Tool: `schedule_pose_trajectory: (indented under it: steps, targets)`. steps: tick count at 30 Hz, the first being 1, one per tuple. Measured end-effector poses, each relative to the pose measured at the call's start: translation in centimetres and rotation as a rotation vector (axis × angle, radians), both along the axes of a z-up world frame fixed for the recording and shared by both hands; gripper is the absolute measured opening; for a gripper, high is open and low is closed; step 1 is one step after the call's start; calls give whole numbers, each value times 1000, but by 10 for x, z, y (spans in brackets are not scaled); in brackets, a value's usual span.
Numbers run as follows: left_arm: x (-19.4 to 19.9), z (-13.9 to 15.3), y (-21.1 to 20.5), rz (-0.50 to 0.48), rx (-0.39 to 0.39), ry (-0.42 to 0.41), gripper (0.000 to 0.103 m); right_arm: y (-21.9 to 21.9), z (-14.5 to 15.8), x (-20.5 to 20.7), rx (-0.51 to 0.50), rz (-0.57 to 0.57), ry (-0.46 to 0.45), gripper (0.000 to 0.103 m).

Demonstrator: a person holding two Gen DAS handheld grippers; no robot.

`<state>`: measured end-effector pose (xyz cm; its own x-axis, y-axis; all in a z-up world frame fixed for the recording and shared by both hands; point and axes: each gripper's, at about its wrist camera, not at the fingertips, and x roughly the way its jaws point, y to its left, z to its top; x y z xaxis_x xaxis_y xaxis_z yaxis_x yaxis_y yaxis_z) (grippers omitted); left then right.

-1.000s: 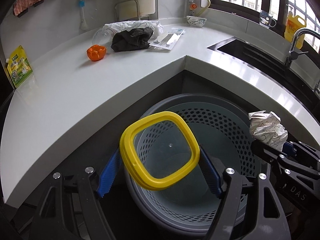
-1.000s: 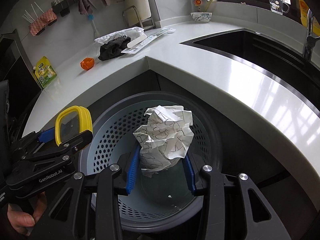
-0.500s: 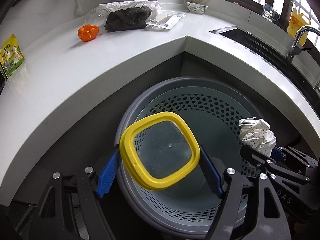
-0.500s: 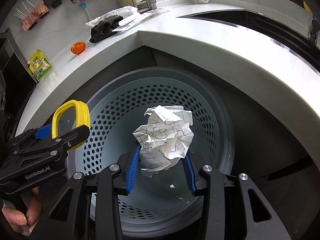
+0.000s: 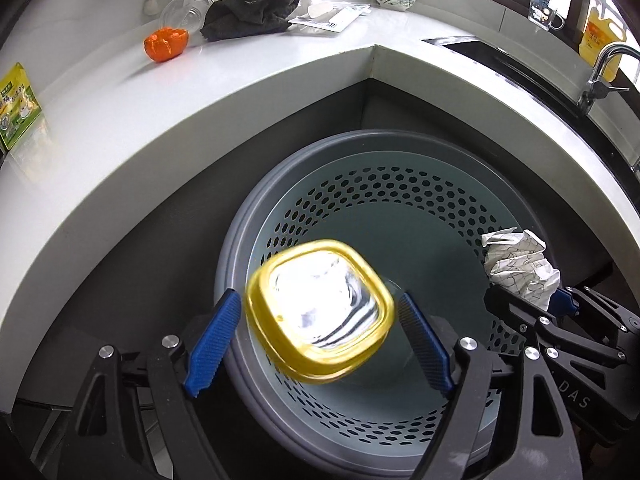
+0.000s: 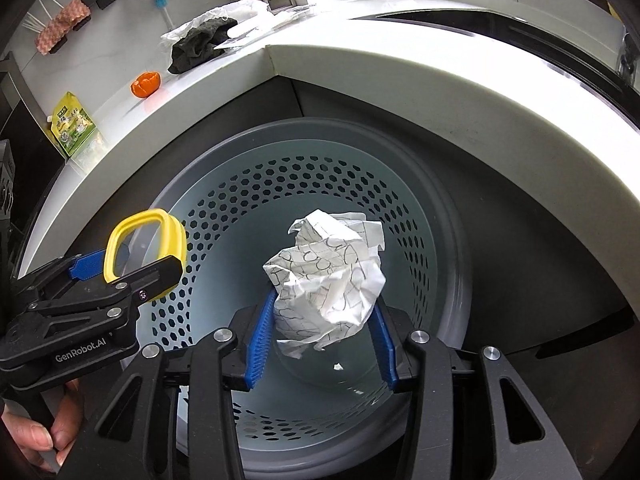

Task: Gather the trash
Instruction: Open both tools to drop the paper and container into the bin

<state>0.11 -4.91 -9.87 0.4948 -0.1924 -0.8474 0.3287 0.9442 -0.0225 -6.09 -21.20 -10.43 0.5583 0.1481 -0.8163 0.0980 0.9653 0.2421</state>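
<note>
A grey perforated trash basket (image 5: 400,184) stands on the floor below the counter corner; it also shows in the right wrist view (image 6: 452,240). My left gripper (image 5: 320,332) is open over the basket. A clear container with a yellow rim (image 5: 320,312) is blurred between its blue pads, tilted and apart from them. It also shows in the right wrist view (image 6: 172,236), beside the left gripper (image 6: 132,260). My right gripper (image 6: 320,320) is shut on a crumpled white paper ball (image 6: 332,272) over the basket; the ball also shows in the left wrist view (image 5: 516,264).
On the white counter (image 5: 240,80) lie an orange peel (image 5: 165,43), a dark cloth (image 5: 248,12), a clear cup (image 5: 182,12), a white bag, flat packets and a green packet (image 5: 16,108). A sink and tap (image 5: 600,68) are at the right.
Both grippers have moved lower over the basket. The left jaws have opened and the yellow-rimmed container has come loose, tilting and blurring. The right gripper still holds the paper ball.
</note>
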Motion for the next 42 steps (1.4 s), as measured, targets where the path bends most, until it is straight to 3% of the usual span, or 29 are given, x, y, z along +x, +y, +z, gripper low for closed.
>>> schedule_pose_trajectory:
  steps: [33, 42]
  targets:
    - [-5, 9, 5, 13, 14, -44, 84, -7, 8, -8, -3, -18, -32, 51]
    - [-4, 30, 16, 36, -1, -97, 84, -3, 20, -6, -12, -14, -63, 53]
